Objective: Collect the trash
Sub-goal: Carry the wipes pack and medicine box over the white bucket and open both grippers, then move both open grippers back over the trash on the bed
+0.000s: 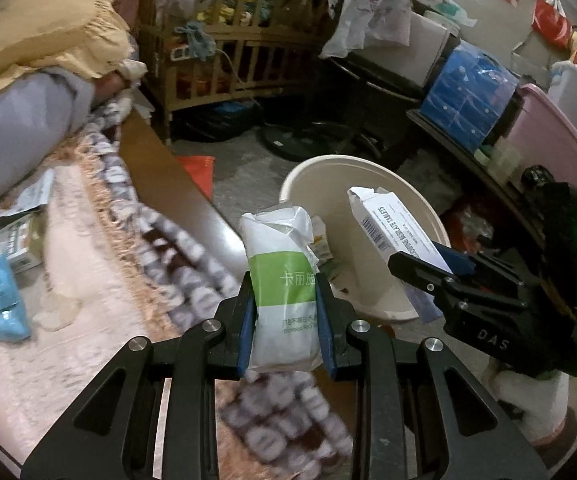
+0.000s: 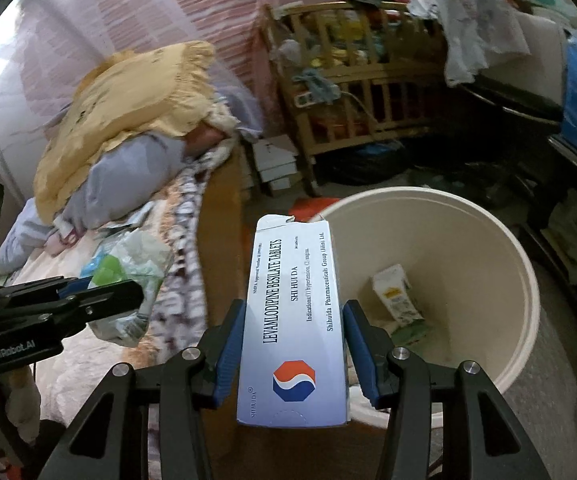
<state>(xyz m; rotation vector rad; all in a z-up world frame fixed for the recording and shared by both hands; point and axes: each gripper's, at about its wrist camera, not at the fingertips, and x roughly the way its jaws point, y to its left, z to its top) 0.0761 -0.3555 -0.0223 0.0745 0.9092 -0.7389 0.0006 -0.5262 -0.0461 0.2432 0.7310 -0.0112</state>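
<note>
My left gripper [image 1: 286, 280] is shut on a white and green tissue pack [image 1: 282, 288], held upright above the bed's edge, just left of the cream trash bucket [image 1: 404, 184]. My right gripper [image 2: 294, 308] is shut on a white tablet box [image 2: 294, 320], held over the bucket's near left rim [image 2: 448, 200]. In the left wrist view the right gripper [image 1: 420, 264] holds the box [image 1: 388, 220] over the bucket. In the right wrist view the left gripper [image 2: 100, 292] holds the pack [image 2: 132, 280] over the bed. Some cartons [image 2: 396, 296] lie in the bucket.
More trash lies on the bed: a blue packet [image 1: 0, 300] and a box with papers [image 1: 16, 236]. A yellow pillow [image 1: 44, 20] and grey bedding [image 1: 24, 128] sit at the bed's head. A wooden crib [image 1: 232, 36], shelves and a pink tub [image 1: 556, 132] ring the floor.
</note>
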